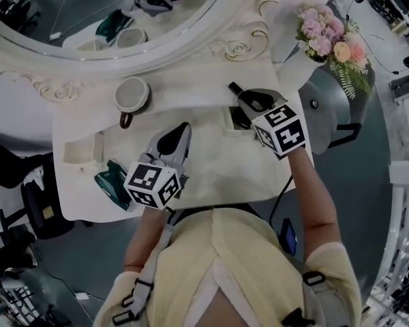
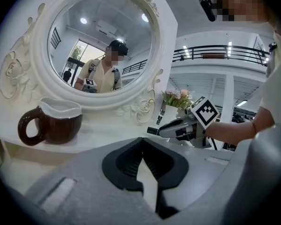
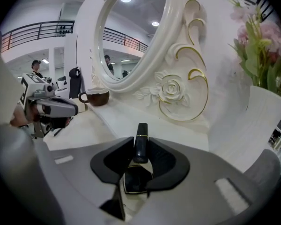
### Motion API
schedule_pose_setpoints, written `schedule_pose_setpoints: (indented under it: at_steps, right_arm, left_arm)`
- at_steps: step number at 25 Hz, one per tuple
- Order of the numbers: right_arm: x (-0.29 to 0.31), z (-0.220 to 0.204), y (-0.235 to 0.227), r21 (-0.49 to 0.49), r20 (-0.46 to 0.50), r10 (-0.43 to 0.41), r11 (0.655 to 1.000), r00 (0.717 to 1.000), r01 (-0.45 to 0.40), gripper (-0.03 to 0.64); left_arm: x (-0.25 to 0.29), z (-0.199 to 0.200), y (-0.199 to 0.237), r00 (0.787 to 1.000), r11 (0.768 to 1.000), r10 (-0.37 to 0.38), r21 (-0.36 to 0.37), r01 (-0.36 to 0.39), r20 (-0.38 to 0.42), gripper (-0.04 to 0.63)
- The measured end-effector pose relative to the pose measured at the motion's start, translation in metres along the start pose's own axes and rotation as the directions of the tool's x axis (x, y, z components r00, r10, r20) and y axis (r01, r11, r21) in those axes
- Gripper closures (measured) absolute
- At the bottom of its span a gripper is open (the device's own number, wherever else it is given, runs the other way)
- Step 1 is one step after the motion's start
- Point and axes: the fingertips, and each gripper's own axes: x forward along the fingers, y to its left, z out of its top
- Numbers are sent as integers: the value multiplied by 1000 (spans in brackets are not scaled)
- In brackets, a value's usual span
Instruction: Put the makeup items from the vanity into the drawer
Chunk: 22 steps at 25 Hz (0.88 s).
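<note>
From the head camera we looked steeply down on the vanity top [image 1: 211, 162], with the left gripper [image 1: 183, 131] and right gripper [image 1: 249, 104] near below us and the oval mirror [image 1: 109, 19] at the top edge. The left gripper camera sat low and close, facing nearly level at that mirror — the right gripper camera faced slantwise along its carved frame. All three views shared the brown mug [image 1: 131, 95] and the flowers [image 1: 330, 36]; each gripper camera caught the other gripper.
</note>
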Motion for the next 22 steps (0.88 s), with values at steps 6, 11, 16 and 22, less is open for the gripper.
schedule_pose_setpoints:
  at_steps: [6, 11, 16, 22]
  right_arm:
    - [-24, -4, 13, -24, 4, 53, 998, 999, -53, 514]
    - [-41, -22, 21, -54, -64, 114, 992, 991, -117, 514]
    - [-43, -46, 23, -62, -171, 138, 987, 976, -151, 514]
    - [-30, -59, 20, -28, -268, 148, 986, 952, -162, 513]
  left_arm:
    - [8, -1, -7, 999, 999, -33, 5, 33, -7, 600]
    - [13, -2, -12, 998, 998, -56, 7, 56, -16, 600]
    - [18, -4, -16, 997, 997, -75, 9, 75, -22, 600]
    - [21, -5, -19, 996, 996, -85, 8, 85, -29, 600]
